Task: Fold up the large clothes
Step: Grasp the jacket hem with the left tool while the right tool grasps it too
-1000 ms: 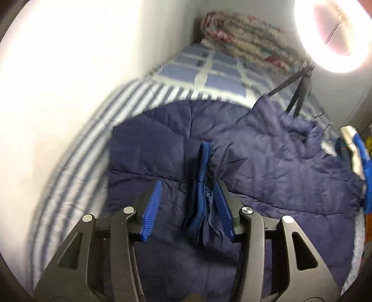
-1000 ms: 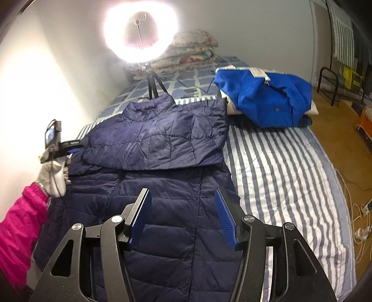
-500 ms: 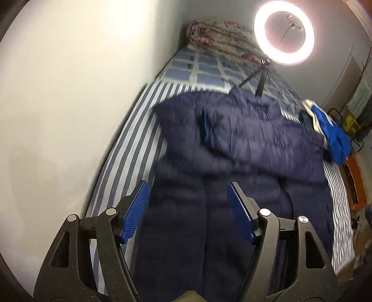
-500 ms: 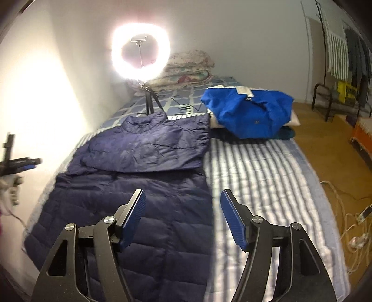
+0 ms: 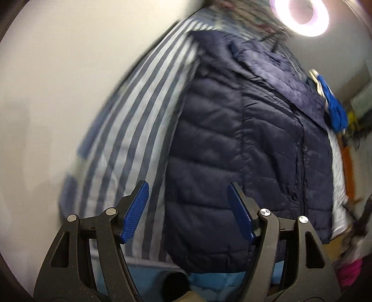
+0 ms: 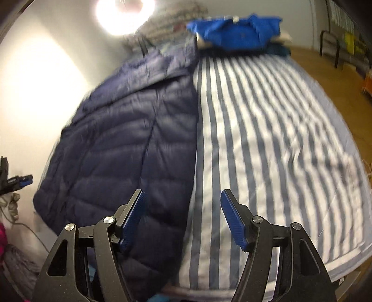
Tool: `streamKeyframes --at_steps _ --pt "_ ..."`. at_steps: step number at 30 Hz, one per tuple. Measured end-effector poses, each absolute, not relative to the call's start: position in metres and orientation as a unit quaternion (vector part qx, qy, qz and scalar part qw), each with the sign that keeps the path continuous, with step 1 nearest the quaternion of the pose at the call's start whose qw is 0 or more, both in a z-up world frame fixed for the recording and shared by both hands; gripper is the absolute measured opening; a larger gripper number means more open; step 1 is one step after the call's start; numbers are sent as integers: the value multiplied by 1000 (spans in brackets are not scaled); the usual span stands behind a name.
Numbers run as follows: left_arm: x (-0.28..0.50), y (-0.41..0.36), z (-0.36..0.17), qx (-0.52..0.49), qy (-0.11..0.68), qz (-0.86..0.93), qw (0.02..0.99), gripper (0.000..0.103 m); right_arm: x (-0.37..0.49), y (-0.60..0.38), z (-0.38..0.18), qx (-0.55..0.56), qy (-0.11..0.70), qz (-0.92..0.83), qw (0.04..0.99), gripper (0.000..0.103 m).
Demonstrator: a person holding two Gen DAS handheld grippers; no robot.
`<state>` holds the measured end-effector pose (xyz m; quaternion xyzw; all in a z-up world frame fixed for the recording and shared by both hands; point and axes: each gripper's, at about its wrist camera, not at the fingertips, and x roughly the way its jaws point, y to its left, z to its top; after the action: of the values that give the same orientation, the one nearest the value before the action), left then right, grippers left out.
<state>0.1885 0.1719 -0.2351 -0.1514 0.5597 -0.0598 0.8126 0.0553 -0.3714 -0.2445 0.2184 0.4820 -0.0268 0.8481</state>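
Note:
A navy puffer jacket (image 5: 232, 139) lies lengthwise on the striped bed sheet (image 5: 130, 139), its upper part folded over itself at the far end. My left gripper (image 5: 187, 185) hovers open above the jacket's near left corner, with the garment's left edge running between the fingers and nothing gripped. In the right wrist view the jacket (image 6: 130, 139) fills the left half. My right gripper (image 6: 181, 192) stands open over its near right edge, straddling jacket and sheet (image 6: 267, 127). Both views are motion-blurred.
A bright blue garment (image 6: 237, 32) is piled at the far end of the bed, beside a lit ring light (image 6: 125, 14) on a tripod. A white wall runs along the bed's left side (image 5: 46, 93). Wooden floor (image 6: 337, 69) lies to the right. A gloved hand (image 6: 9, 204) shows at the left edge.
The left gripper let go of a dark blue fold of the jacket, opened wider and pulled back to the near hem. The right gripper opened a little and dropped toward the hem's right edge.

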Motion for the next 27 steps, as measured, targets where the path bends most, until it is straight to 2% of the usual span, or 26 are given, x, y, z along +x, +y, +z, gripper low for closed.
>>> streamKeyframes --at_steps 7,9,11,15,17,19,22,23,24,27 --pt "181 178 -270 -174 595 -77 781 71 47 -361 -267 239 514 10 824 67" --pt "181 174 -275 -176 602 -86 774 61 45 -360 -271 256 516 22 817 67" --pt "180 166 -278 -170 609 -99 768 45 46 -358 -276 268 519 34 811 67" --pt "177 149 -276 -139 609 -114 772 33 50 -350 -281 274 528 58 802 67" --pt "174 145 -275 -134 607 -121 774 23 51 -348 -282 284 527 70 798 66" --pt "172 144 -273 -129 603 -122 778 14 50 -345 -283 301 526 92 790 58" --pt "170 143 -263 -134 589 -124 787 7 50 -336 -284 303 532 113 783 29" --pt "170 143 -259 -138 583 -123 791 6 51 -334 -283 304 530 116 783 16" --pt "171 144 -252 -146 573 -125 797 5 53 -333 -282 309 525 117 784 11" --pt "171 141 -228 -165 537 -129 817 4 54 -335 -266 321 497 121 797 7"
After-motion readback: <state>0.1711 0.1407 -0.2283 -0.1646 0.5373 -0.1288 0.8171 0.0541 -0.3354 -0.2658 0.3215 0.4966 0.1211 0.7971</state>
